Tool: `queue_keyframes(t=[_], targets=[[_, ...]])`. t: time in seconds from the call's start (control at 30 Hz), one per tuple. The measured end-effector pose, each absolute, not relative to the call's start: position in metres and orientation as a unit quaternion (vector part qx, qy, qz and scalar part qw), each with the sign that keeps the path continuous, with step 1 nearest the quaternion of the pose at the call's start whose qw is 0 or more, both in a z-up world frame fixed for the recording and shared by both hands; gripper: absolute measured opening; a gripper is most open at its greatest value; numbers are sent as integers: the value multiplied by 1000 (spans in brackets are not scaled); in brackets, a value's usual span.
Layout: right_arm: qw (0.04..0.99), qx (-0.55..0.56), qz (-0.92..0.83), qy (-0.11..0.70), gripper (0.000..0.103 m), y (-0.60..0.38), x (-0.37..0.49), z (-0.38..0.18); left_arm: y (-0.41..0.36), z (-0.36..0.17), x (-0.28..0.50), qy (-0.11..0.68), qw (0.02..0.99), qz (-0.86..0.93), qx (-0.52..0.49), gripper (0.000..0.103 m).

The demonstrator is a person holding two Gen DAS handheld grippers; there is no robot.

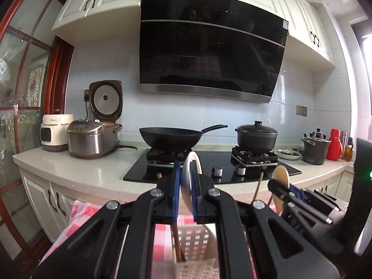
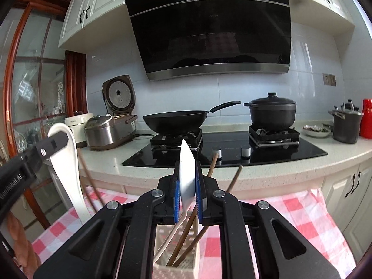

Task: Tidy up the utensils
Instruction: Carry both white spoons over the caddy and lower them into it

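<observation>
My left gripper [image 1: 186,176] is shut on the bowl end of a white spoon [image 1: 194,159], held upright. Below it stands a white perforated utensil holder [image 1: 195,239] with brown chopsticks [image 1: 177,241] in it. My right gripper [image 2: 187,181] is shut on a pale flat spatula [image 2: 187,162], seen edge-on; its handle runs down into the holder [image 2: 162,234], beside the chopsticks [image 2: 212,165]. Each view shows the other hand: the right gripper [image 1: 277,184] with the spatula [image 1: 281,173], and the left gripper [image 2: 57,140] with the spoon [image 2: 67,172].
The holder stands on a red-and-white checked cloth [image 2: 290,220]. Beyond it runs a kitchen counter [image 1: 93,169] with a black hob [image 1: 209,174], a wok [image 1: 172,137], a lidded pot [image 1: 257,137], rice cookers [image 1: 93,139] and a range hood [image 1: 209,53] above.
</observation>
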State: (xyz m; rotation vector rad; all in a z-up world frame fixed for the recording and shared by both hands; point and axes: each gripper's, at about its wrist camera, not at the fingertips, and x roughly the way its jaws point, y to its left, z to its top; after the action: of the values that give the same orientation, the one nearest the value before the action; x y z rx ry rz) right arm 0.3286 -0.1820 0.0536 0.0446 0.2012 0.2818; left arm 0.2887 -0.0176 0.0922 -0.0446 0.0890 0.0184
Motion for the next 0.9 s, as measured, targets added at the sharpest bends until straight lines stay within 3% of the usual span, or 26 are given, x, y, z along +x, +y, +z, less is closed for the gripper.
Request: queue_keyframes(t=[0.33,0.9], targets=[[990,-4,119,81,12,-170,360,47,-17,80,327,50,998,24,-13,9],[989,-20,123,84,12,-163,350,25,-34,87,303,14,1000,10,7,8]])
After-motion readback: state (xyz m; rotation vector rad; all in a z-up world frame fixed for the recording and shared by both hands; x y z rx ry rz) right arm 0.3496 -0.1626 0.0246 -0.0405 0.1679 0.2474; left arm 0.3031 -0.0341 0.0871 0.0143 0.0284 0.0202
